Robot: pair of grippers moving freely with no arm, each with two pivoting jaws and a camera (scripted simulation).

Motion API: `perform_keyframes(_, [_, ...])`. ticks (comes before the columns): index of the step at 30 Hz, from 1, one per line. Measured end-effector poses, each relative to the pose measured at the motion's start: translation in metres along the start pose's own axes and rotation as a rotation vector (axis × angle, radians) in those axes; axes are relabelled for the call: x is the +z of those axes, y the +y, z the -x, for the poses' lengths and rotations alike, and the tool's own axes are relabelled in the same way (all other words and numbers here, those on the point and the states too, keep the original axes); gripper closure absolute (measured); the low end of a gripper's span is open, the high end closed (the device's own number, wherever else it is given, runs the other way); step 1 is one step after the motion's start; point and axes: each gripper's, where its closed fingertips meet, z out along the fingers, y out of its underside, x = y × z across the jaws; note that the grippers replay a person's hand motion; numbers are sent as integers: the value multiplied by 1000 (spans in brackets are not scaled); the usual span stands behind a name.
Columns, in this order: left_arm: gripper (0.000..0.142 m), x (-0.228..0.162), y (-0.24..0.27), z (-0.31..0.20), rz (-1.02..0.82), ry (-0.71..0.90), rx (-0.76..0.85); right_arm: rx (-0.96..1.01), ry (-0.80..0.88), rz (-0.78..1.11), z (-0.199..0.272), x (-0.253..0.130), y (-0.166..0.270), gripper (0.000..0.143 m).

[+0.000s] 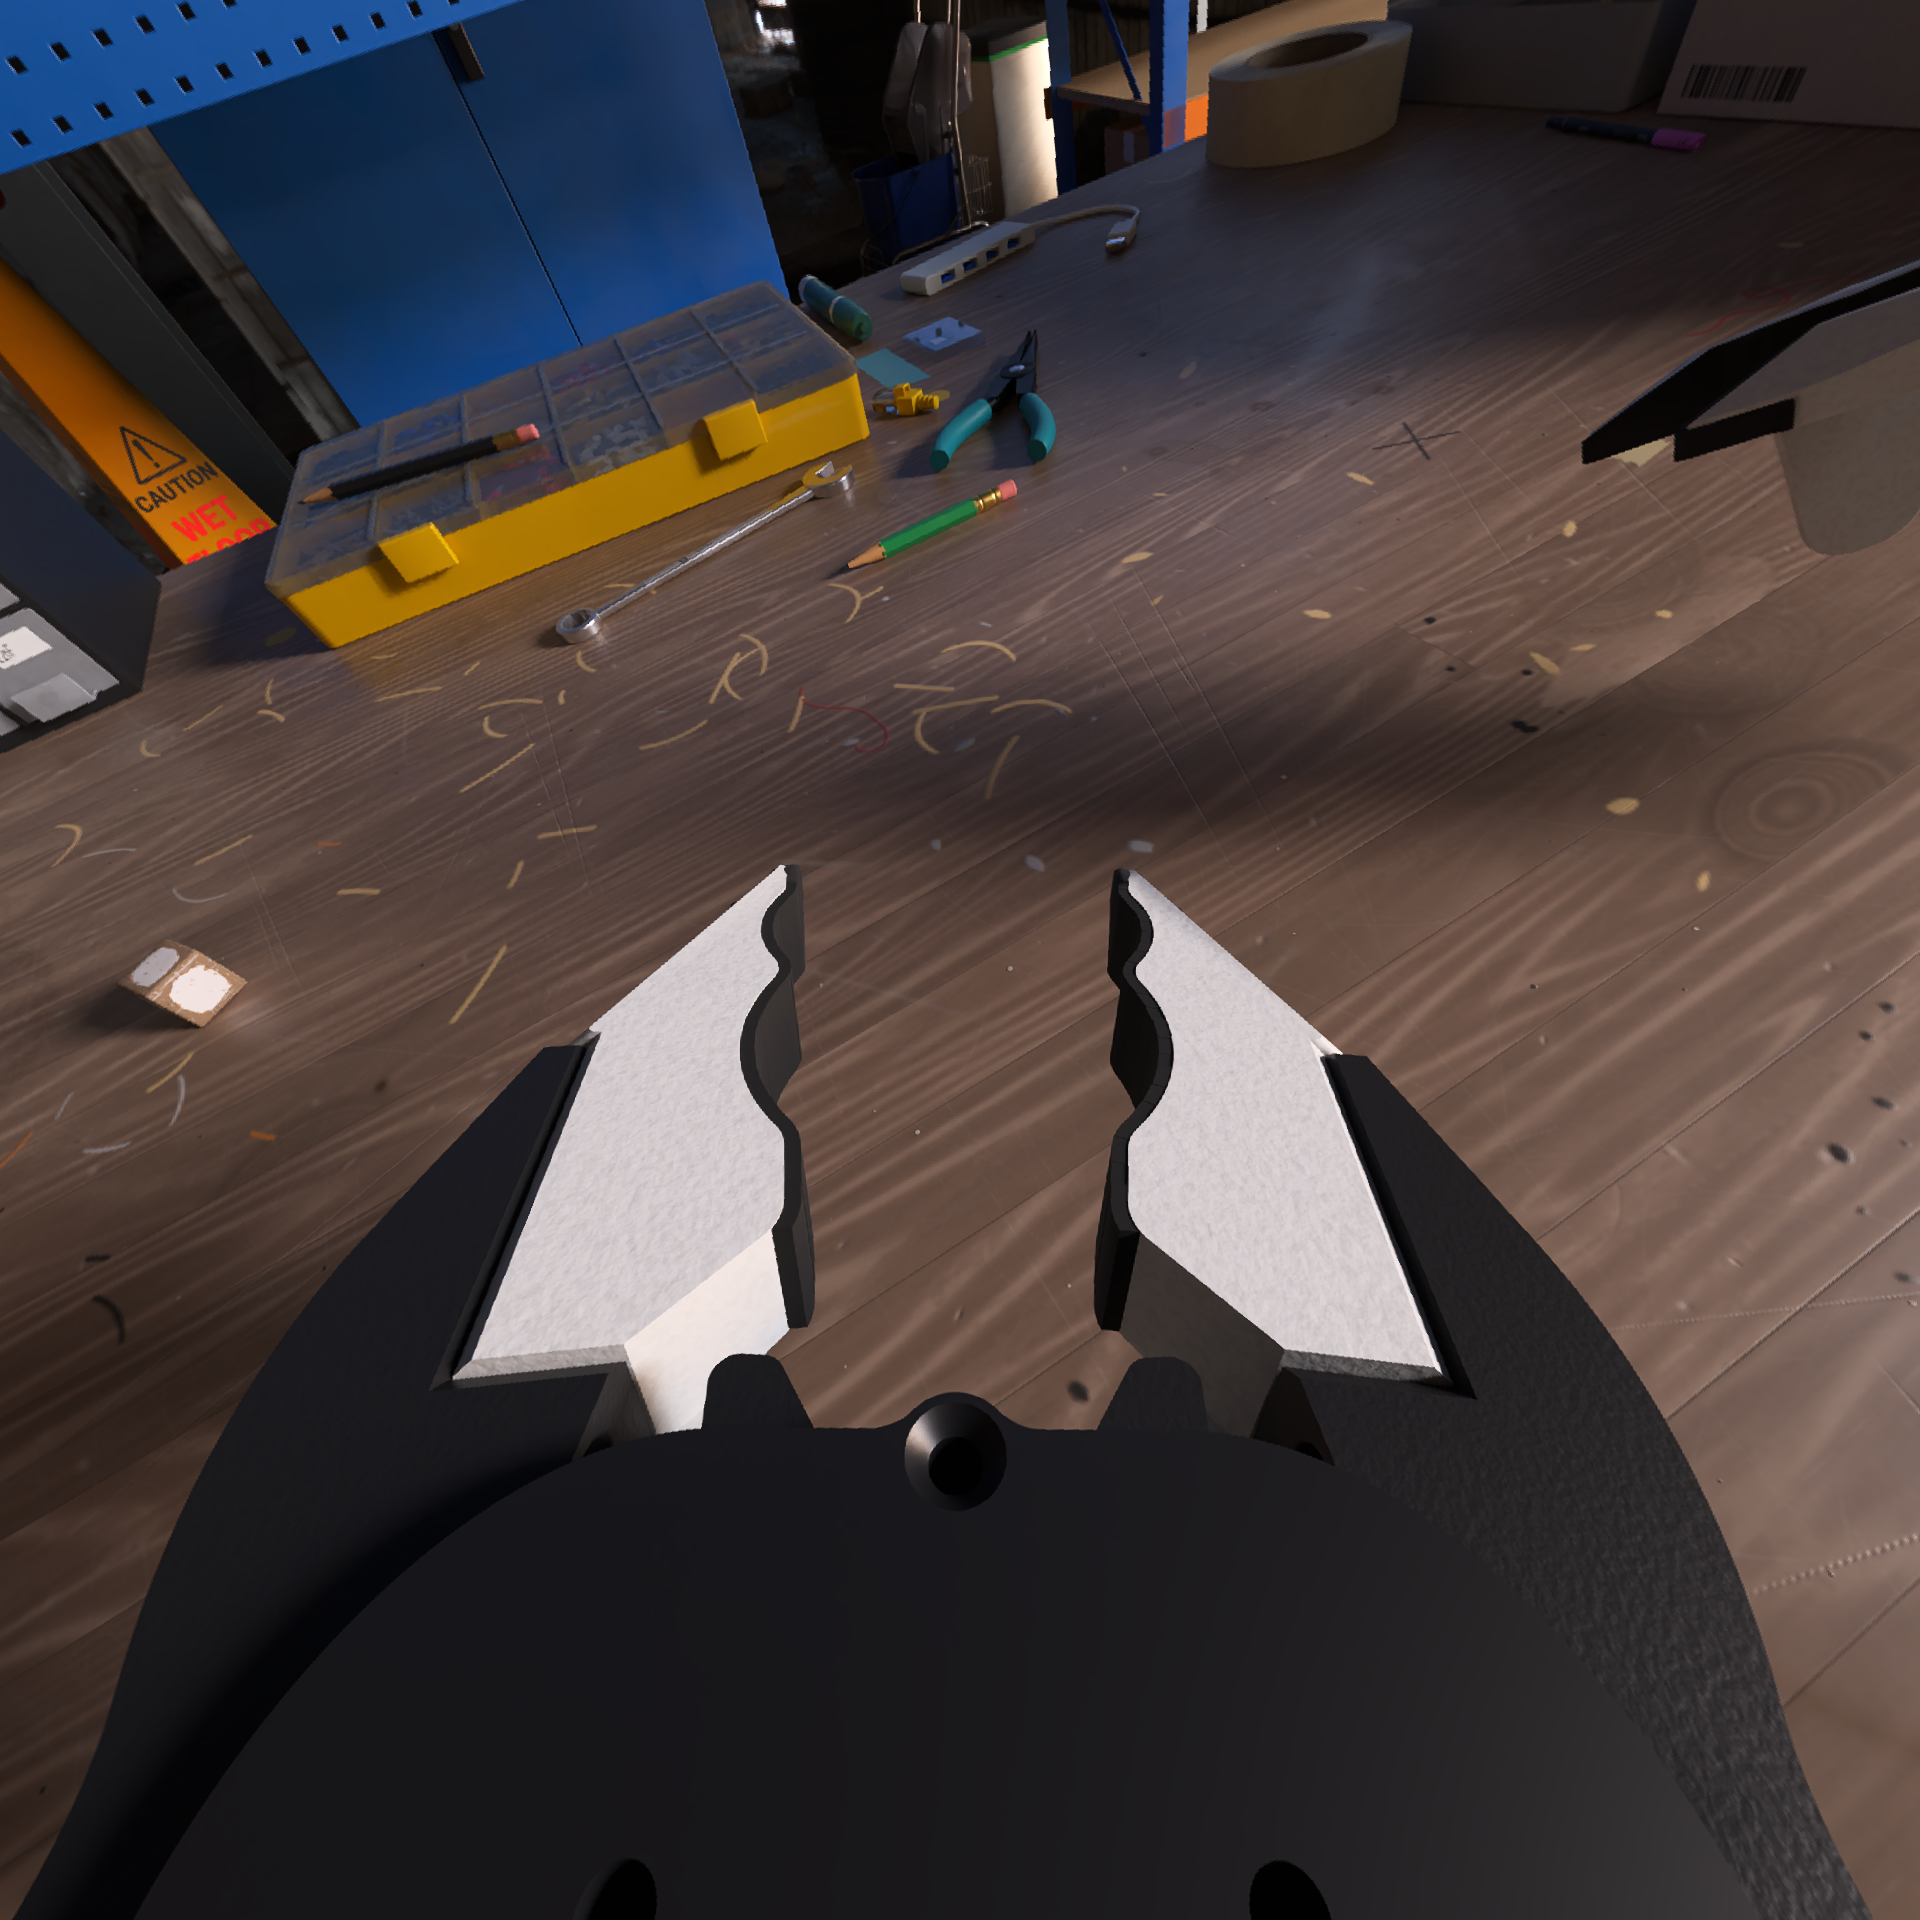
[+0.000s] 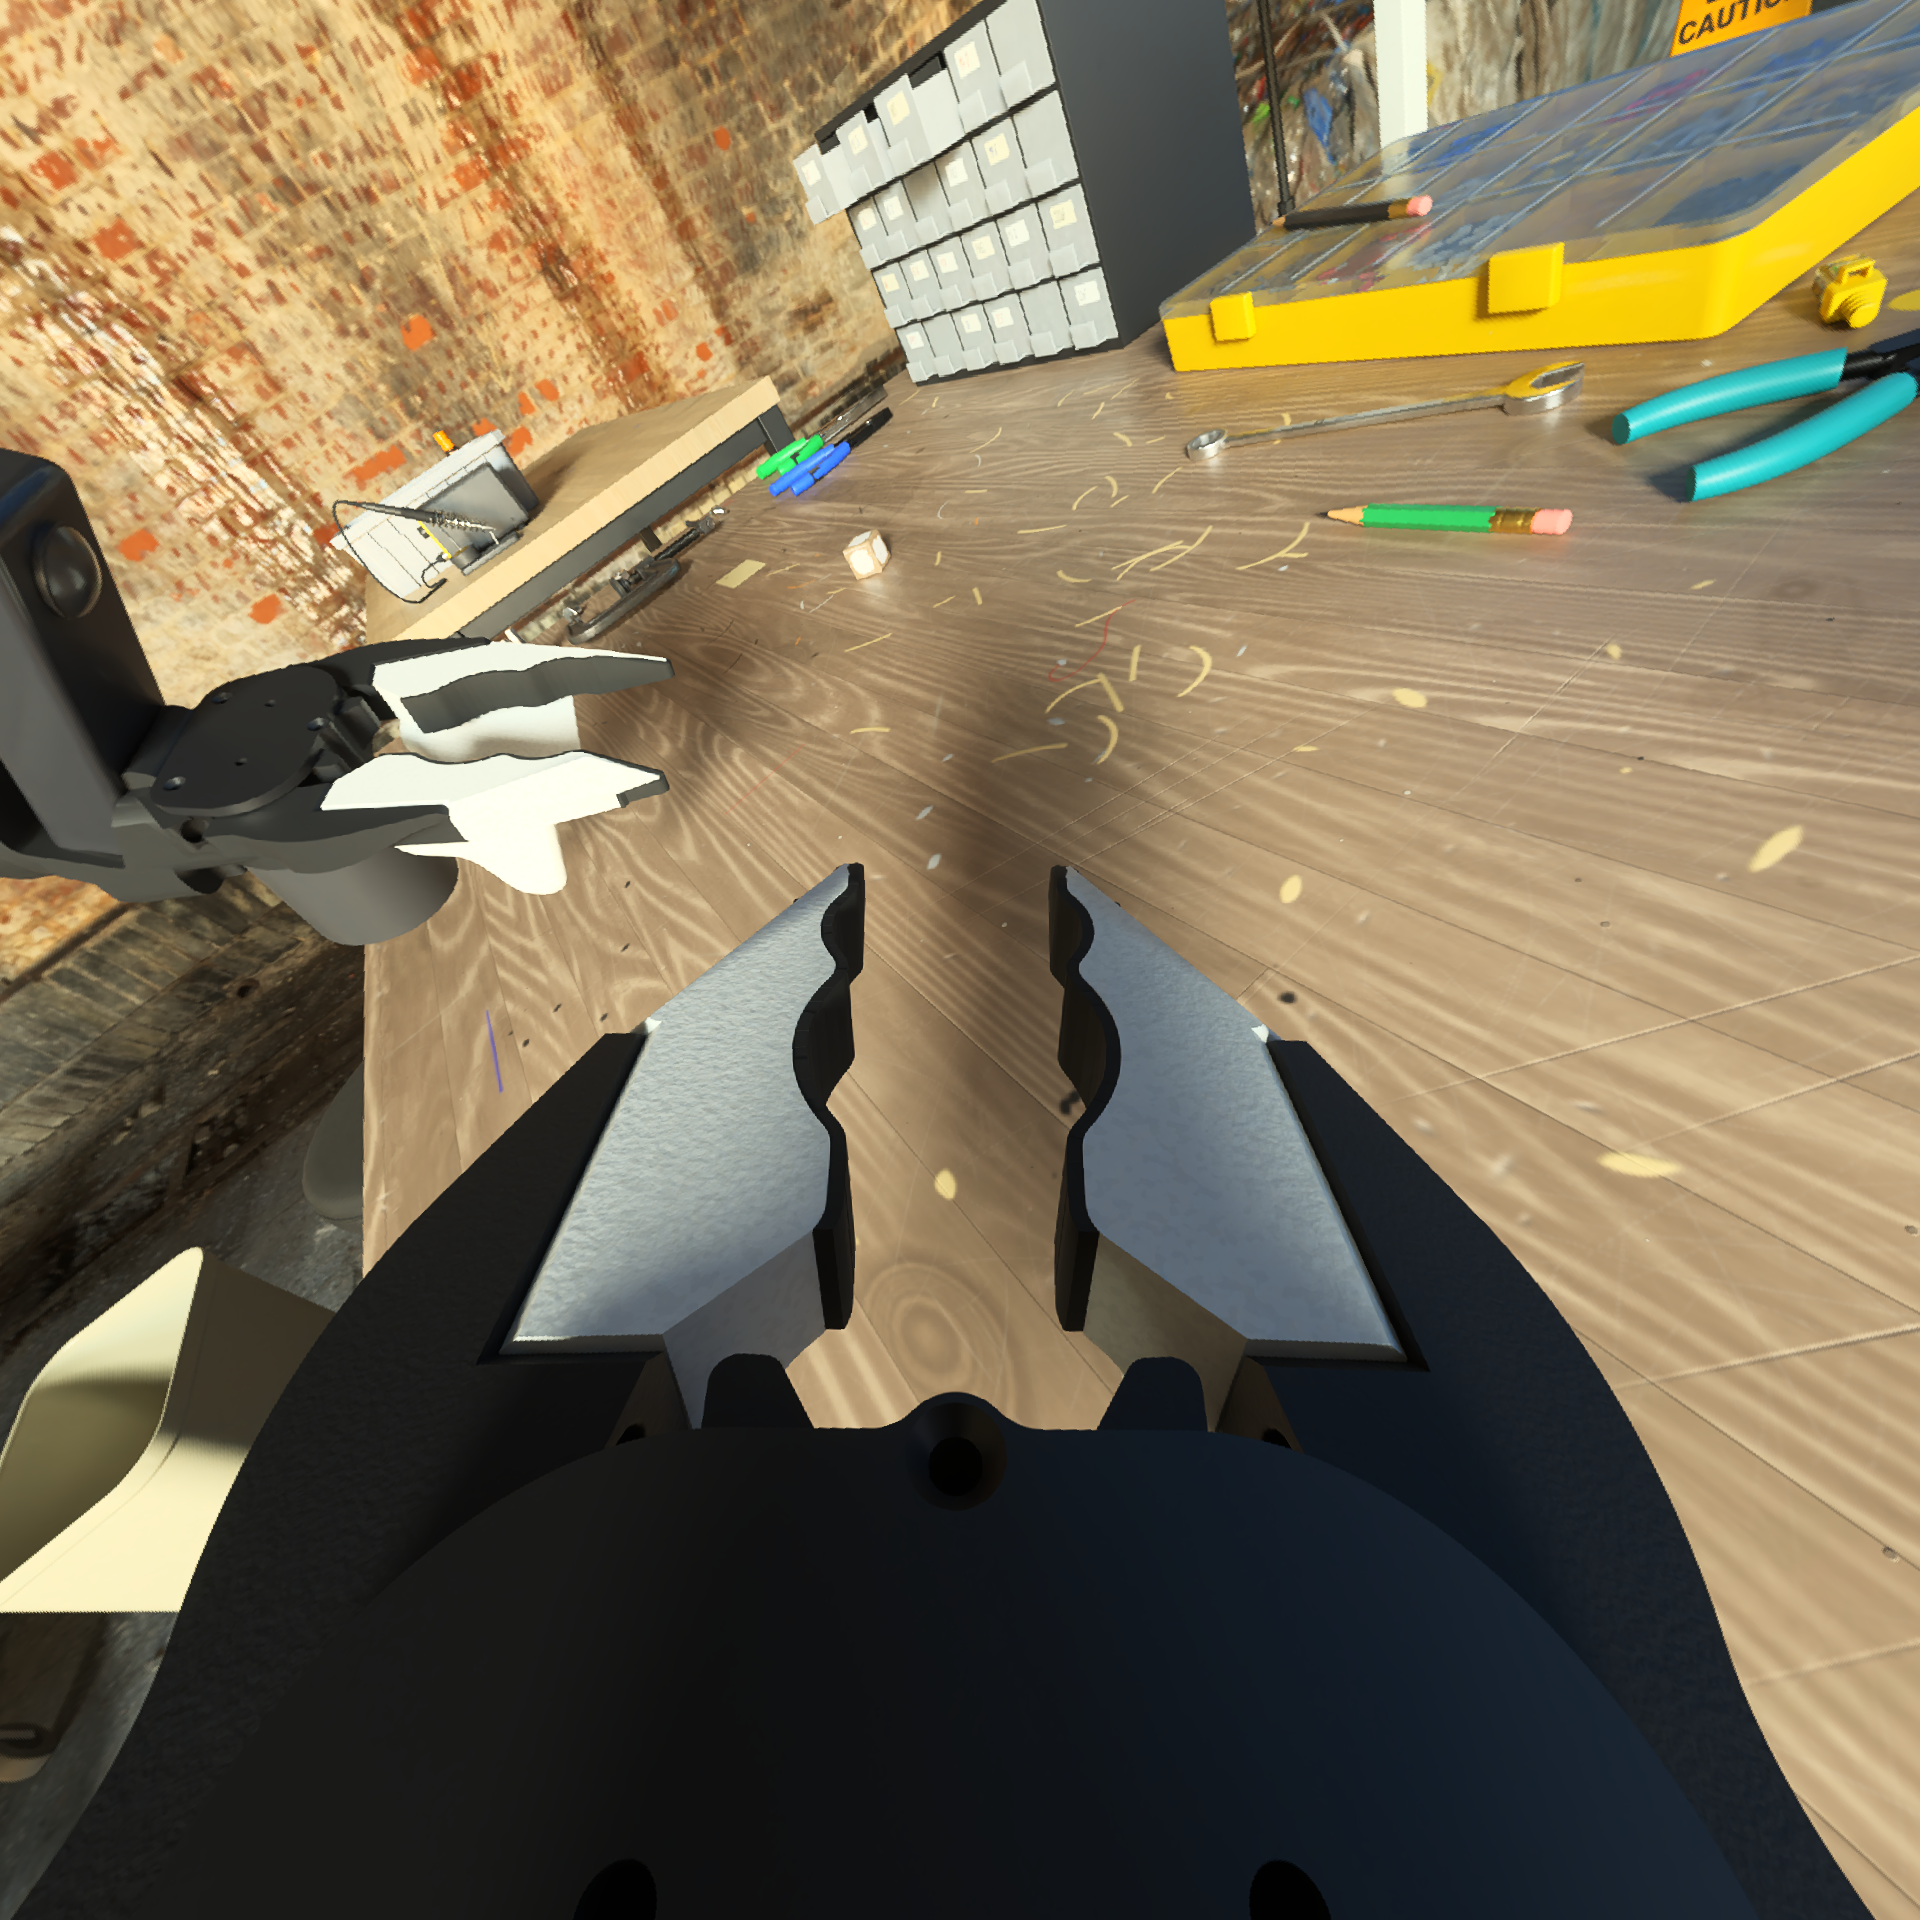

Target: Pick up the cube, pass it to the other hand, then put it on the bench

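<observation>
The cube (image 1: 182, 982) is small and tan with white round patches. It lies on the wooden tabletop, far left of my left gripper (image 1: 956, 873), which is open, empty and above the table. In the right wrist view the cube (image 2: 865, 553) lies ahead and a little left of my right gripper (image 2: 956, 871), also open and empty. The bench (image 2: 623, 488) is a low, light wooden platform at the table's far left edge, beyond the cube. The left gripper (image 2: 660, 727) shows at the left of the right wrist view. The right gripper (image 1: 1621, 447) shows at the right edge of the left wrist view.
A yellow organizer box (image 1: 582, 520) carries a black pencil. Near it lie a wrench (image 1: 707, 551), a green pencil (image 1: 935, 525) and teal pliers (image 1: 997, 416). A grey drawer cabinet (image 2: 997, 208) stands behind. A soldering station (image 2: 447, 509) sits on the bench. Wood shavings litter the table.
</observation>
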Motion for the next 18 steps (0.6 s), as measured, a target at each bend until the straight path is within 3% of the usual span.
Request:
perform_keyframes(6, [82,-11,-1,17,25,-14,-25,-47,13,19,-1,-1,1,107])
perform_keyframes(11, [81,-44,-17,84,124,28,-10,-78,7,44,4,-1,3,108])
perform_keyframes(14, [82,-40,-13,150,328,1,156,-93,-3,58,5,2,6,108])
perform_keyframes(18, [82,3,20,217,619,80,370,-83,-24,81,7,6,10,108])
